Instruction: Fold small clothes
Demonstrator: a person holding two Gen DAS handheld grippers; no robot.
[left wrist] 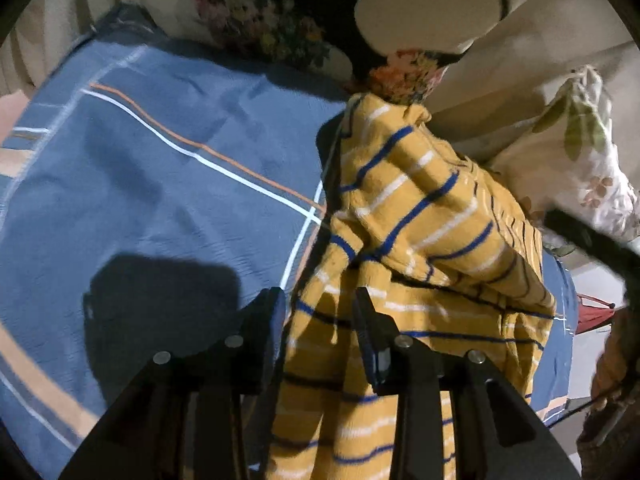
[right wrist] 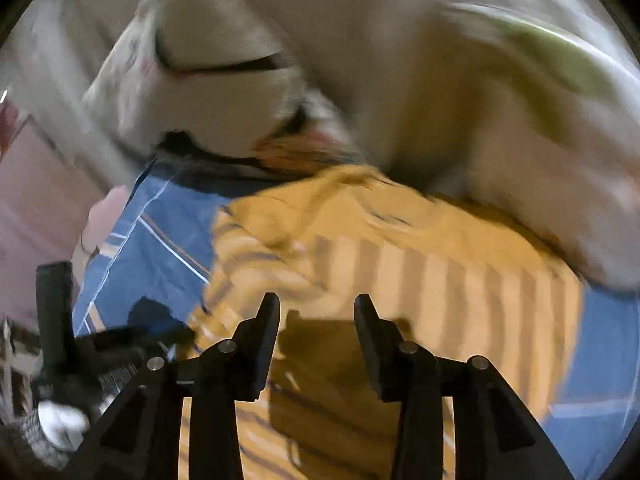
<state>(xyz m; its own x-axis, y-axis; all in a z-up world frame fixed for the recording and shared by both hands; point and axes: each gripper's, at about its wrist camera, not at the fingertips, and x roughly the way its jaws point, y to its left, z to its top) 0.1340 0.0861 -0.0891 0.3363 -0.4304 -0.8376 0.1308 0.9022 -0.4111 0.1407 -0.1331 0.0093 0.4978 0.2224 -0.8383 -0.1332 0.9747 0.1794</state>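
Note:
A small yellow garment (left wrist: 424,240) with blue and white stripes lies bunched on a blue bedspread (left wrist: 160,184). My left gripper (left wrist: 320,312) has its jaws apart, and a fold of the garment hangs between the fingers; whether they pinch it I cannot tell. In the blurred right wrist view the same garment (right wrist: 420,272) spreads under my right gripper (right wrist: 316,312), which is open and hovers just above it. The left gripper (right wrist: 100,344) shows at the lower left of that view.
Floral pillows (left wrist: 264,28) and a cream pillow (left wrist: 584,168) lie at the head of the bed behind the garment. The bedspread has orange and white stripe lines (left wrist: 208,156). The bed edge and floor (left wrist: 592,280) show at the right.

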